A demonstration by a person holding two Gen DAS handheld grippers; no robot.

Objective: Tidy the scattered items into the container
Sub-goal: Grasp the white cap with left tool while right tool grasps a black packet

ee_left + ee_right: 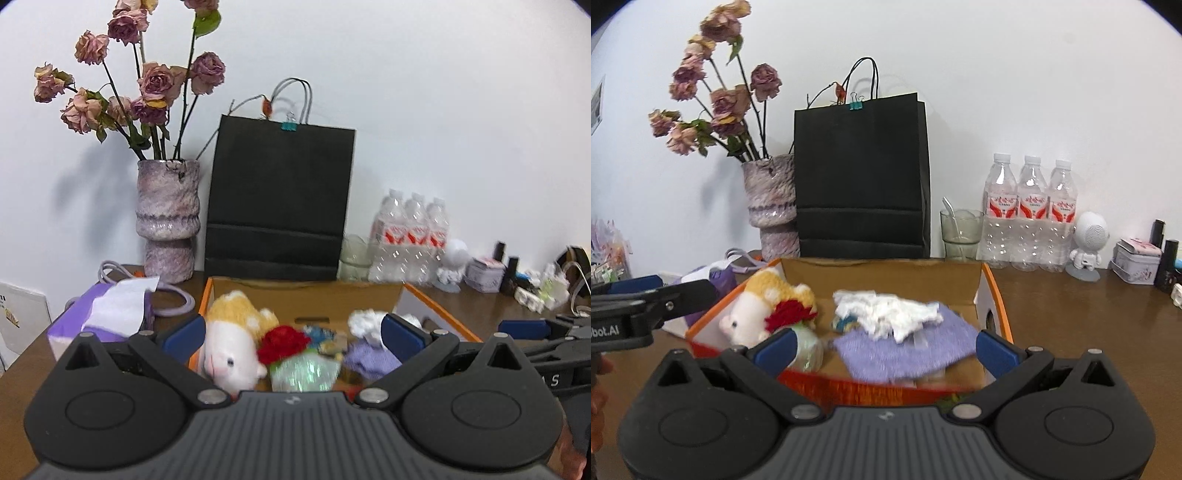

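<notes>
Cardboard box (991, 291) with orange edges sits on the counter (1071, 332) in front of a black paper bag (862, 177), already holding a plush toy (753, 314), purple cloth (905, 347) and crumpled tissue (886, 310). Left gripper (293, 334) and right gripper (884, 345) both hover with fingers spread, holding nothing.

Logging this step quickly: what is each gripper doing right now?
Left gripper: open, holding nothing.
Right gripper: open, holding nothing.
</notes>
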